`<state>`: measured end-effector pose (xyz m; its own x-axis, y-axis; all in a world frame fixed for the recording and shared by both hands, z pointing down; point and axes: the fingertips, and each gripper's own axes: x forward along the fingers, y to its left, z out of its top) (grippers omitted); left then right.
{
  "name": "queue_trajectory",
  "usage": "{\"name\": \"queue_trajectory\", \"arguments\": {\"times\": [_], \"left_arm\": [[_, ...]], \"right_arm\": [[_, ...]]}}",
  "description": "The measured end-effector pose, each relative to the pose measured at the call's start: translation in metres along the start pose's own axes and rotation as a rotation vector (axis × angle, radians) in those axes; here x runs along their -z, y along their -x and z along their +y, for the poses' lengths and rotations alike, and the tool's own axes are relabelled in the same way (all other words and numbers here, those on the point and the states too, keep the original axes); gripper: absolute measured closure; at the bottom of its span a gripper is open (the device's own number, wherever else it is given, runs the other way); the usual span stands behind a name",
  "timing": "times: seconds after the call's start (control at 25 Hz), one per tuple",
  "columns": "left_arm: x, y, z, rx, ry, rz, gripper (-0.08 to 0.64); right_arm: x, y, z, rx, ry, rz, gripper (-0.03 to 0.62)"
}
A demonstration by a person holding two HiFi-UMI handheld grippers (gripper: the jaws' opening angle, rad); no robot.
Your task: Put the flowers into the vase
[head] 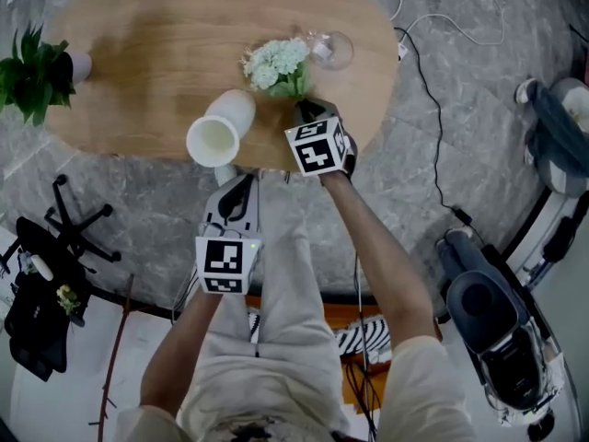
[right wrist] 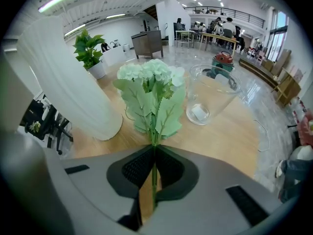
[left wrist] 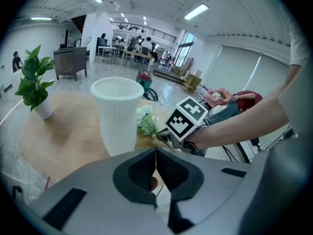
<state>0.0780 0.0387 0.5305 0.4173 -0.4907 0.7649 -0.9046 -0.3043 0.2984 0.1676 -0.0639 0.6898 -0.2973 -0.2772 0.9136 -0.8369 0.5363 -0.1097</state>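
- The white flowers with green leaves point(head: 276, 64) point(right wrist: 154, 87) point(left wrist: 145, 119) sit in the upper middle of the head view, over the near part of the oval wooden table point(head: 156, 35). Their thin green stem runs back into the right gripper. The views do not show whether the blossoms rest on the wood.
- The right gripper point(head: 308, 109) point(right wrist: 154, 168) has its jaws closed narrowly on that stem. In the right gripper view the stem passes straight up between the dark pads, with the leaves fanning out just above them.
- The tall white ribbed vase point(head: 221, 129) point(left wrist: 117, 114) point(right wrist: 63, 77) stands upright just left of the flowers in the head view, near the table's front edge. Its mouth is open.
- A clear glass vessel point(head: 329, 49) point(right wrist: 212, 94) stands just to the upper right of the flowers, apart from the white vase.
- The left gripper point(head: 241, 191) point(left wrist: 155, 168) hangs lower in the head view, off the table's front edge and over the person's legs. Its jaws are pressed together with nothing between them.
- A green potted plant in a pale pot point(head: 32, 72) point(left wrist: 34, 82) point(right wrist: 90, 50) stands at the table's far left end.
- A black office chair point(head: 46, 274) stands on the grey floor at lower left of the head view.
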Motion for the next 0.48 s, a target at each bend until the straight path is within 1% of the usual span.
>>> {"name": "queue_trajectory", "arguments": {"times": [0.12, 0.28, 0.48], "left_arm": [[0.002, 0.001, -0.005, 0.023, -0.015, 0.003, 0.551], [0.001, 0.004, -0.014, 0.042, -0.040, -0.004, 0.551], [0.002, 0.021, -0.005, 0.054, -0.048, -0.013, 0.551]], "right_arm": [[0.002, 0.010, 0.006, -0.008, -0.012, -0.020, 0.572], [0.003, 0.031, 0.009, -0.018, -0.025, -0.071, 0.572], [0.001, 0.057, 0.024, -0.016, -0.049, -0.128, 0.572]]}}
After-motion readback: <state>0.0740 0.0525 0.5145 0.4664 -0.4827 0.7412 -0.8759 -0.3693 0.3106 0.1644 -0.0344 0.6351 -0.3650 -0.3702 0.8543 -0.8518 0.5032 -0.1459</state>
